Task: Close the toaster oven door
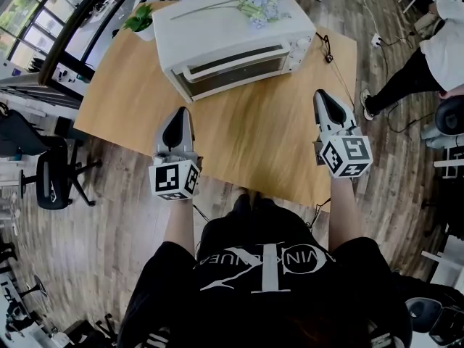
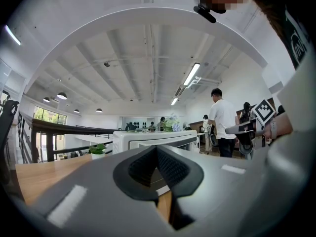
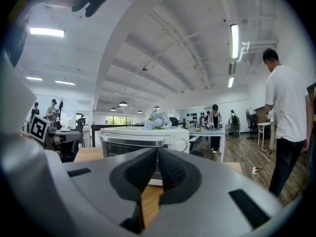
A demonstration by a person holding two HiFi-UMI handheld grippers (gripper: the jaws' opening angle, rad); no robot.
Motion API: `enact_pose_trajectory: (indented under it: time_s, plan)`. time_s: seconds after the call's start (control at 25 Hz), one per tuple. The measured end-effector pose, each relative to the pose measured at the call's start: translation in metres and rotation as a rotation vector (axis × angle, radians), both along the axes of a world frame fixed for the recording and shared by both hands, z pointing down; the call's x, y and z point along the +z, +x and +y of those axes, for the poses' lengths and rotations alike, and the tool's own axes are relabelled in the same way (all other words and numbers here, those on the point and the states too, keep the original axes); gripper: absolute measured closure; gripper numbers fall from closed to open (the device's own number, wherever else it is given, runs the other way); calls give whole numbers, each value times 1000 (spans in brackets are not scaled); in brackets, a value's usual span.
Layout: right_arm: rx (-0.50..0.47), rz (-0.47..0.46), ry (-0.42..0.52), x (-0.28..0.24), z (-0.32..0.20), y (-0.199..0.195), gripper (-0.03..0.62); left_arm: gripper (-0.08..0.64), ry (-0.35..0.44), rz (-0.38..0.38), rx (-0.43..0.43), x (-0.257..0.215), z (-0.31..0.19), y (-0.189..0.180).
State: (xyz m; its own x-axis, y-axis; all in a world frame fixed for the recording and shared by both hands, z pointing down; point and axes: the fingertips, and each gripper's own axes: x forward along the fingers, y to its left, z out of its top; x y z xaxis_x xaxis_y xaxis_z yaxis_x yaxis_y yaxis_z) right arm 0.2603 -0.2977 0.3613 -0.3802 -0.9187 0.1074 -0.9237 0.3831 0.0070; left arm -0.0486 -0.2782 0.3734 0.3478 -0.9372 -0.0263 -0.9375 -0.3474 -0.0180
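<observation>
Wooden table (image 1: 254, 133) is seen bearing the toaster oven (image 1: 217, 27) at its far side, door (image 1: 232, 67) apparently shut. Left hand-held gripper (image 1: 180, 118) and right hand-held gripper (image 1: 324, 101) are held closed, empty, near. Flowers (image 1: 257, 2) on top could be dislodged by a needless push.

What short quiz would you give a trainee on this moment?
1. True or false: the white metal toaster oven has its door shut.
2. What lies on the oven's top? A: pale blue artificial flowers; B: a plate; C: a mug.
3. Is the left tool or the right tool gripping anything?
Key: 1 true; 2 A; 3 no, both are shut on nothing and short of the oven.
</observation>
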Motion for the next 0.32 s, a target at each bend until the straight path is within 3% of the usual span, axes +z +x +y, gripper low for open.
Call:
enact_pose_trajectory:
  time_s: [0.32]
  plan:
    - [-3, -2, -3, 2, -3, 0, 571, 549, 2, -2, 1, 0, -4, 0]
